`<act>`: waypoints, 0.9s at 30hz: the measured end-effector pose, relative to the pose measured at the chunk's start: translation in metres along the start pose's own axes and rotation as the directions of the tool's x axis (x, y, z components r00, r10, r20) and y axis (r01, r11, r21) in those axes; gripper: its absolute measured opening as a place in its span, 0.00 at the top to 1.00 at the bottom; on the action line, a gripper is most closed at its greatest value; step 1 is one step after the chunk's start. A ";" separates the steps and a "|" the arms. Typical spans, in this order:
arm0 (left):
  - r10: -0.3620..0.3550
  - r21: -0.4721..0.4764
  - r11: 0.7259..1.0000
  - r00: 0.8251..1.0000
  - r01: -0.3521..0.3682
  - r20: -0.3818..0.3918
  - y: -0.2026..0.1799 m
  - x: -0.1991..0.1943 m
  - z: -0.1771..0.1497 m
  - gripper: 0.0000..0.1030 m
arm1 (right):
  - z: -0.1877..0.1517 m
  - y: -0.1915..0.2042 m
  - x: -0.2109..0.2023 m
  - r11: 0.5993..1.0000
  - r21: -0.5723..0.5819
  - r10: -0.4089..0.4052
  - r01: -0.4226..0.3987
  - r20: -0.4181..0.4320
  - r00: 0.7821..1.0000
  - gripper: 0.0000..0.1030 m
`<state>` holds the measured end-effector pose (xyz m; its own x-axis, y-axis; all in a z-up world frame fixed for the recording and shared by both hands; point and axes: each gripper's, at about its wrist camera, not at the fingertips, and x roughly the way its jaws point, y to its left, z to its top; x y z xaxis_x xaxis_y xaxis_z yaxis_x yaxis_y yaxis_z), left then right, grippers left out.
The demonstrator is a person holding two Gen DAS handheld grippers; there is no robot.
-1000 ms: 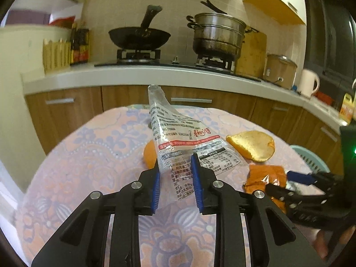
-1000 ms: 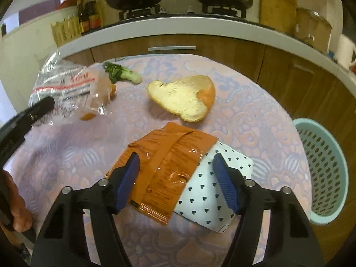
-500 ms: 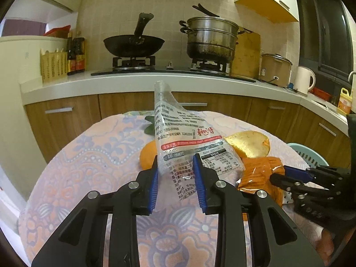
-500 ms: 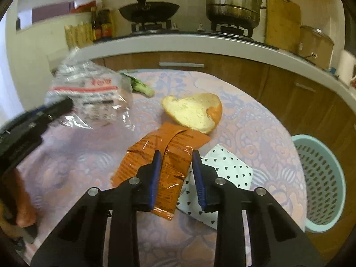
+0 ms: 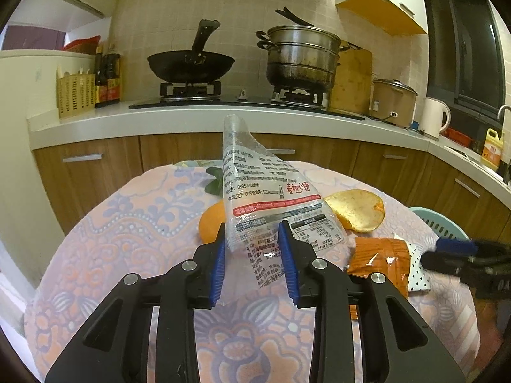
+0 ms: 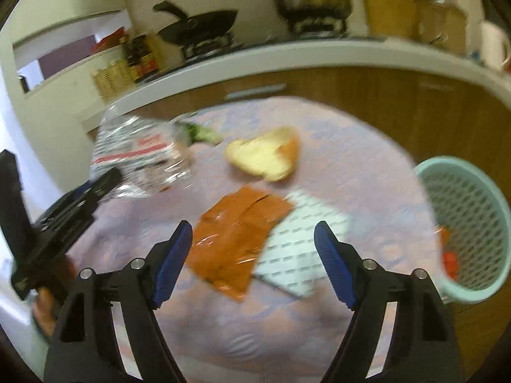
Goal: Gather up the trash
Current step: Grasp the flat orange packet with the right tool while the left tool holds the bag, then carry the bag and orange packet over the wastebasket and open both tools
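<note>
My left gripper is shut on a clear printed plastic bag and holds it above the round table; the bag also shows in the right wrist view. My right gripper is open and empty above an orange foil wrapper that lies on a white dotted paper. A pomelo peel lies on the table behind them. An orange peel sits partly hidden behind the bag.
A teal mesh basket with some trash inside stands beside the table at the right. A green vegetable scrap lies at the table's far side. The kitchen counter with a stove, a wok and a steamer pot runs behind.
My right gripper closed around the orange wrapper half a second ago, then opened wide and pulled back; the wrapper stays on the table. My left gripper raised the plastic bag slightly.
</note>
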<state>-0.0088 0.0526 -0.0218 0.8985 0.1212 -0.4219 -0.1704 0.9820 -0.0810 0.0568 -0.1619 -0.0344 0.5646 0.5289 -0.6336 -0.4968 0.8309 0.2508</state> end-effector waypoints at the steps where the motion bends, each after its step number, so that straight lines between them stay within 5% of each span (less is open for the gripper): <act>1: 0.000 -0.001 1.000 1.000 0.000 -0.001 0.000 0.000 0.000 0.70 | -0.002 0.006 0.006 1.000 -0.007 0.000 0.000 -0.020 1.000 0.28; 7: -0.006 -0.010 1.000 1.000 0.006 -0.006 0.001 0.000 0.000 0.70 | -0.003 0.014 0.047 0.997 -0.045 -0.067 0.062 -0.122 0.990 0.56; 10: -0.006 -0.007 1.000 1.000 0.006 -0.007 0.001 0.001 0.000 0.70 | 0.003 0.021 0.051 0.996 -0.057 -0.069 0.063 -0.109 0.992 0.62; 12: -0.006 -0.007 1.000 1.000 0.006 -0.008 0.001 0.001 0.000 0.70 | 0.004 0.028 0.050 0.994 -0.084 -0.084 0.076 -0.096 0.992 0.76; 27: -0.049 -0.002 0.999 0.998 0.049 0.037 -0.009 -0.021 0.020 0.71 | 0.017 0.031 -0.016 0.993 -0.084 -0.072 0.079 0.084 0.994 0.85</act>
<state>-0.0175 0.0441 0.0061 0.9200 0.0786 -0.3841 -0.1273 0.9865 -0.1032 0.0432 -0.1423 -0.0042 0.6523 0.4807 -0.5860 -0.5044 0.8524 0.1377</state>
